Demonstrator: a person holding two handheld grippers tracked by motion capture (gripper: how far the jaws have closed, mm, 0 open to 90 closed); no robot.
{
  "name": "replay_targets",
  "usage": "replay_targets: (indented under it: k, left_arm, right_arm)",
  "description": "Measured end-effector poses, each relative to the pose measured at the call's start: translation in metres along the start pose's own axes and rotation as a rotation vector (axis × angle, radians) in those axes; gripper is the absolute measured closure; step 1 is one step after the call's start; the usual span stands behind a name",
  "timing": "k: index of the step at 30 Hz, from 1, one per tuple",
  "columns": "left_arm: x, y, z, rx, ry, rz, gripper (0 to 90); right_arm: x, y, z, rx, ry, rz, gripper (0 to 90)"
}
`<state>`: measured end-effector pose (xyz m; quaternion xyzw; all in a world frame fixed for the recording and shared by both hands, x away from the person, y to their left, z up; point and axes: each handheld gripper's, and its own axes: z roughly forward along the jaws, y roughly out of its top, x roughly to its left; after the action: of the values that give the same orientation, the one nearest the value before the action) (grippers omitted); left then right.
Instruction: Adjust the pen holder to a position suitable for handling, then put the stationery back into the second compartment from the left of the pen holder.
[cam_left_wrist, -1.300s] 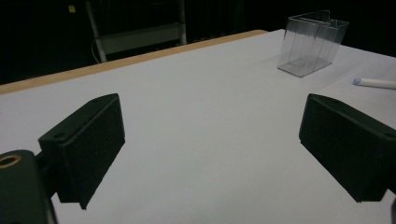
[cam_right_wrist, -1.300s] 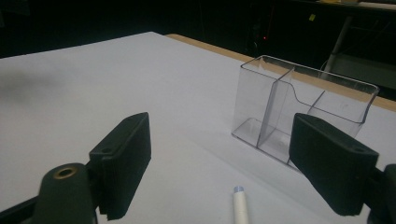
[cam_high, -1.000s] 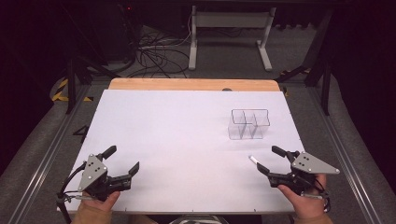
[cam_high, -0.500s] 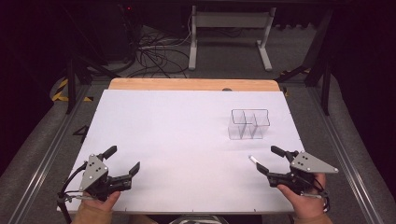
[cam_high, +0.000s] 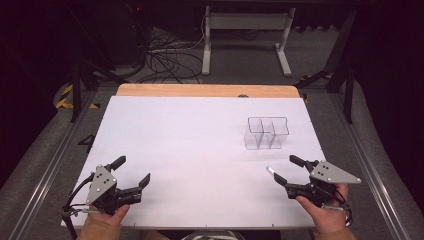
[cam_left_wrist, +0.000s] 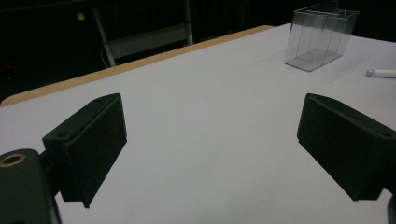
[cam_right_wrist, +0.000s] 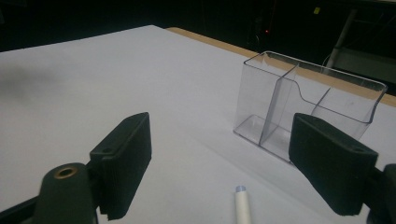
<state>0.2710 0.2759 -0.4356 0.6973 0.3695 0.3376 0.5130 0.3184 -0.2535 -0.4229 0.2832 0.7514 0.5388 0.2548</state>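
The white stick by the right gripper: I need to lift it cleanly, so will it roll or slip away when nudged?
The white stick looks round and thin, so it will likely roll sideways if pushed on the smooth white table. It lies flat, apart from the clear organizer, with nothing to stop it. It seems stiff and probably light.

The right gripper (cam_right_wrist: 219, 168) is hovering low over the white tabletop (cam_right_wrist: 93, 79) with its jaws standing wide apart, a white pen (cam_right_wrist: 243, 205) is lying between them, untouched, and a clear box (cam_right_wrist: 299, 107) is standing upright beyond, near the tabletop's wooden far edge.
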Motion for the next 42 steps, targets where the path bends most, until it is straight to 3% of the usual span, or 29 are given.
replay_targets:
  k: [19,25,31,36,39,40,42]
  left_arm:
    - [-0.001,0.0,0.0,0.008,0.002,0.009,9.1]
    - [0.0,0.0,0.0,0.004,-0.003,0.009,9.2]
    - [-0.001,0.0,0.001,0.004,0.001,0.011,9.2]
    - [-0.001,0.0,0.002,0.007,-0.001,0.008,9.2]
    - [-0.002,0.0,0.002,0.005,0.001,0.009,9.2]
    - [-0.002,0.0,0.002,0.007,0.002,0.01,9.2]
    - [-0.002,0.0,0.002,0.009,0.001,0.01,9.2]
  right_arm:
    - [-0.023,0.019,0.013,0.04,-0.014,0.036,21.9]
    - [-0.03,0.028,0.024,0.093,-0.01,0.044,11.9]
    - [-0.035,0.032,0.027,0.105,-0.013,0.047,11.4]
    - [-0.037,0.031,0.029,0.113,-0.013,0.063,10.5]
    - [-0.037,0.031,0.031,0.093,-0.007,0.092,9.7]
    - [-0.037,0.032,0.032,0.089,-0.008,0.122,10.3]
    - [-0.037,0.033,0.032,0.097,0.0,0.127,10.8]
